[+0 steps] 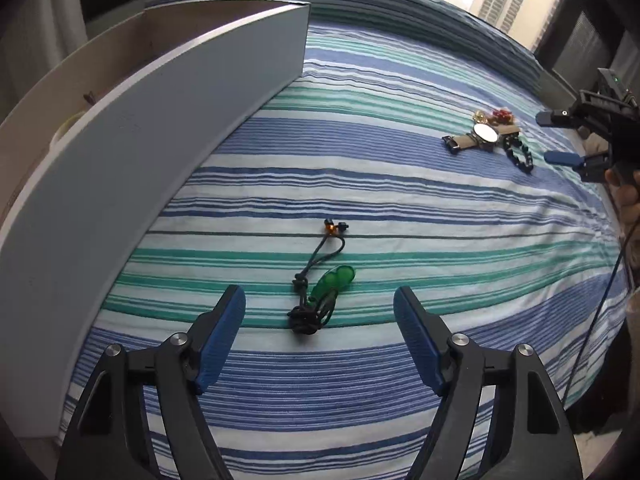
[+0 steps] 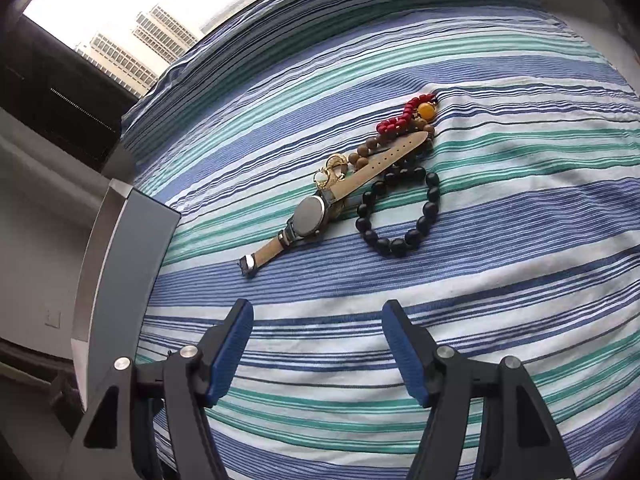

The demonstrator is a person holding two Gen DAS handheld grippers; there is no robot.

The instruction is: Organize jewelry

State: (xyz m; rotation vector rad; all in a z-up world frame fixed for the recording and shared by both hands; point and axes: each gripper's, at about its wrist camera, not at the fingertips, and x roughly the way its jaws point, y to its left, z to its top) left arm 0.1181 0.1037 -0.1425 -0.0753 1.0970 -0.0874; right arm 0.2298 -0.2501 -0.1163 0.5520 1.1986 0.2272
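A bed covered in a blue, white and teal striped sheet (image 1: 400,184) fills both wrist views.

In the left wrist view, the left gripper (image 1: 320,312) points down at the sheet with its blue-padded jaws spread apart and nothing between the pads. Just beyond its fingertips lies a green pendant on a dark knotted cord (image 1: 322,284), flat on the sheet, with a small orange bead at the cord's far end. To the left stands a long white drawer-like box (image 1: 160,152), its pale inner wall visible behind the grey front. Far to the right, the right gripper (image 1: 558,138) hovers near a small pile of jewelry, held by a hand (image 1: 624,196) at the frame edge.

In the right wrist view, the right gripper (image 2: 318,340) also has its jaws apart and empty. Beyond it lies a wristwatch with a tan strap (image 2: 320,204), face down. Just to its right is a black bead bracelet (image 2: 400,212), touching the strap. Farther off, a string of red and brown beads (image 2: 400,120) with a yellow bead runs under the strap, and a gold clasp piece (image 2: 334,170) sits beside the watch case.
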